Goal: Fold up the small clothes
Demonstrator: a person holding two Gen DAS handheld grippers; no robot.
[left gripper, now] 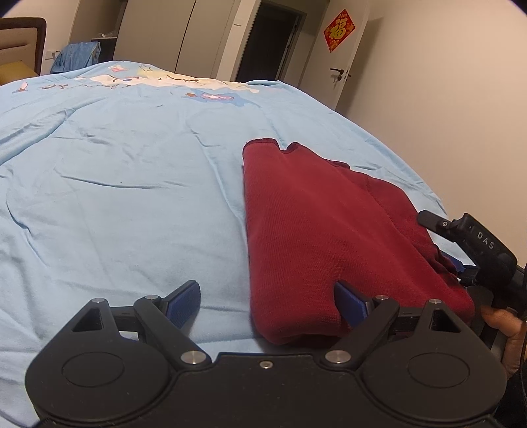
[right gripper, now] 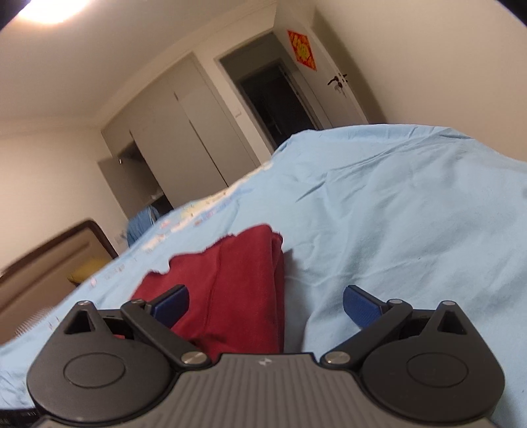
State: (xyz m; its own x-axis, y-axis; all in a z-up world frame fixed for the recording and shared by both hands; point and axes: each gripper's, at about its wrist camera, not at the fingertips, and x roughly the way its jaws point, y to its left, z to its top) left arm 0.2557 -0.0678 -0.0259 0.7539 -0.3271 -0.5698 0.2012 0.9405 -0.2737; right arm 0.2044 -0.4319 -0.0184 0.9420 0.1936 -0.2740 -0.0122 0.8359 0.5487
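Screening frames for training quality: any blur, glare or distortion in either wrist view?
Left wrist view: sharp, evenly lit; fisheye bows the light blue bedsheet; knit of the folded dark red garment reads clearly. Right wrist view: tilted, soft with blur on the wardrobe doors, ceiling light blown out top left; open right gripper stays sharp.

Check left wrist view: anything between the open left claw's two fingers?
Yes. The red garment's near-left corner and bare blue bedsheet lie between the left claw's fingers; nothing else.
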